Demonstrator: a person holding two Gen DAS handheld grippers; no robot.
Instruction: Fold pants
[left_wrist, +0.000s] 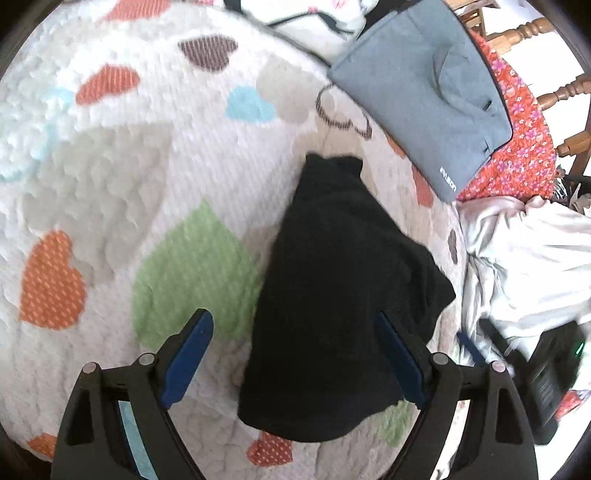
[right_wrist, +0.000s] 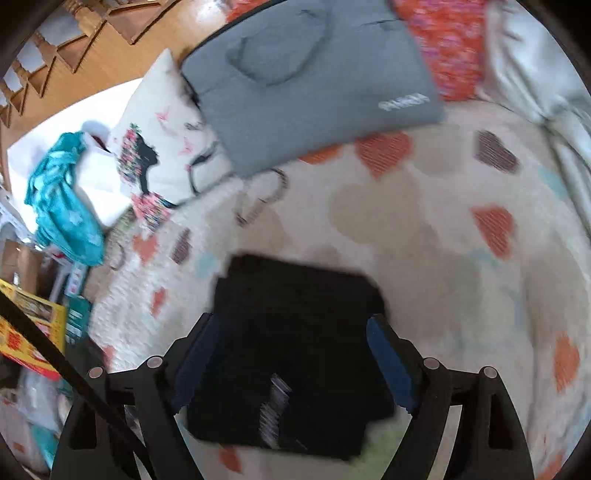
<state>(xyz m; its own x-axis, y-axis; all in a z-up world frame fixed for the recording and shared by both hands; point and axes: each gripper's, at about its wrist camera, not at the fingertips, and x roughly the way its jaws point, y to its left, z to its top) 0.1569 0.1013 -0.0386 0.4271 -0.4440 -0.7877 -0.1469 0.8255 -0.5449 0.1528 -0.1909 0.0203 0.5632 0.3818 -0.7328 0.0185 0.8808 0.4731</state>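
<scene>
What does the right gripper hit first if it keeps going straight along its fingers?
Most likely the folded black pants: they lie between and just beyond the open right gripper, on the heart-patterned blanket. The frame is blurred, so the depth is uncertain.

A fleecy white blanket printed with orange, green, blue, grey and brown hearts covers the bed. A grey padded laptop bag lies at the far edge of the blanket, its handle flat on top and a small white logo near one corner. Under and beside it is a red flowered cloth, and next to that a crumpled pale grey sheet. A white pillow with a black-and-pink print sits touching the bag's other side. Beyond the pillow lies a teal garment. Wooden turned posts stand past the bed, and a yellow box sits off the bed's edge.
</scene>
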